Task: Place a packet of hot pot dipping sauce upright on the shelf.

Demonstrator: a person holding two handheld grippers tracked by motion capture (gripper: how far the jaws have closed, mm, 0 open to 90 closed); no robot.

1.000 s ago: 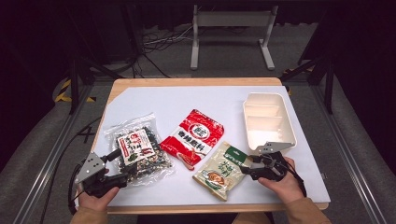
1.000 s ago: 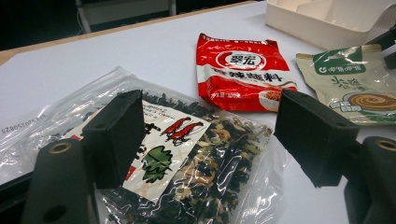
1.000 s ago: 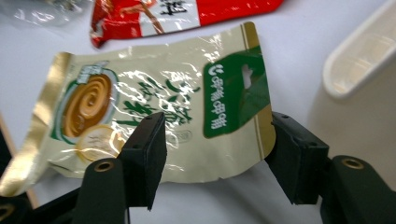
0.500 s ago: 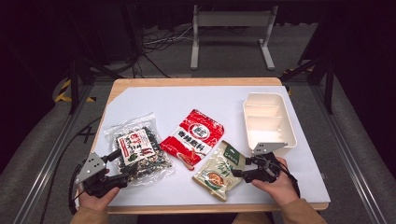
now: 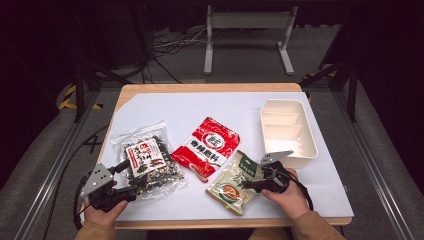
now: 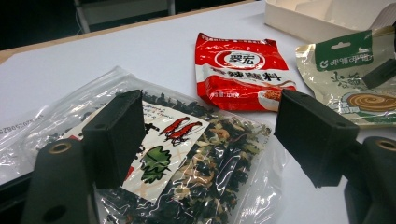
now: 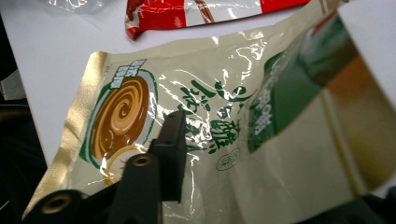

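The right gripper view showed the right hand-held gripper (image 7: 187, 154) with jaws just closing onto the gold pouch (image 7: 224, 116) lying on the counter (image 5: 200, 107), likely starting its lift; the left hand-held gripper (image 6: 210, 135) gaped over the seaweed bag (image 6: 196, 168).

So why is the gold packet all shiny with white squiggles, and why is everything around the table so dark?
In the right gripper view, lamp glare streaks the crinkled gold packet, and its near right part is blurred. In the high view, light falls on the white table while the floor around stays dim. In the left gripper view, the clear bag glints and the far tray looks soft.
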